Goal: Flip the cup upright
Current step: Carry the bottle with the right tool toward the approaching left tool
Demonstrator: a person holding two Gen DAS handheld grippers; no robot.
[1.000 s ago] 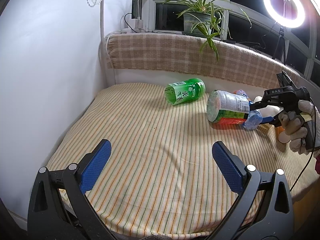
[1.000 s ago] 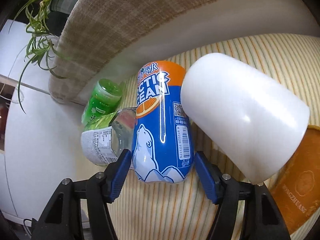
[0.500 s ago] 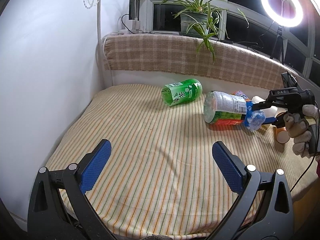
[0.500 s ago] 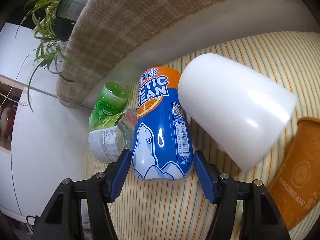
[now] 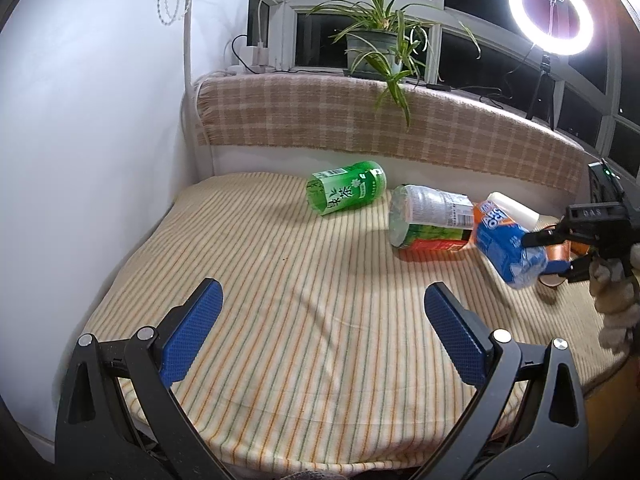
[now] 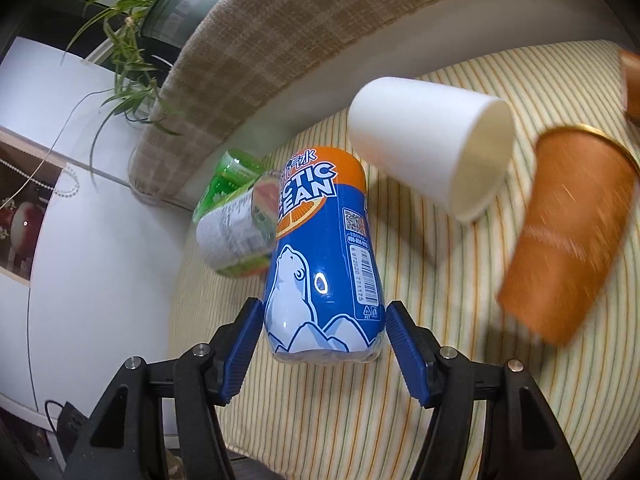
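A striped cloth (image 5: 280,280) covers the surface, a plaid blanket (image 5: 360,116) runs along its back edge, and a potted plant (image 5: 374,46) sits on the sill above with a ring light (image 5: 550,18) glowing off to the right.

Taking the blue cup as our landmark and sweeping left to right: the left gripper (image 5: 320,332) hangs low over the near edge of the cloth, well left of the blue cup, its blue pads spread wide with nothing between them. Farther back lies the green cup (image 5: 346,192) on its side, well apart from the blue cup. Next comes the label cup (image 5: 430,222), also on its side, with its far end touching or just beside the blue cup.

And here is the blue cup (image 6: 320,256) itself, polar bear and orange band showing, tilted with its base end pinched between the pads of the right gripper (image 6: 324,332). From the left wrist view it looks raised off the cloth, with a shadow beneath. The gloved hand (image 5: 614,300) grips the handle at the right edge.

Right of the blue cup, the white cup (image 6: 432,148) lies on its side just beside it, open mouth facing right. Past that, the orange cup (image 6: 568,236) is blurred, so I can't tell exactly how it rests.
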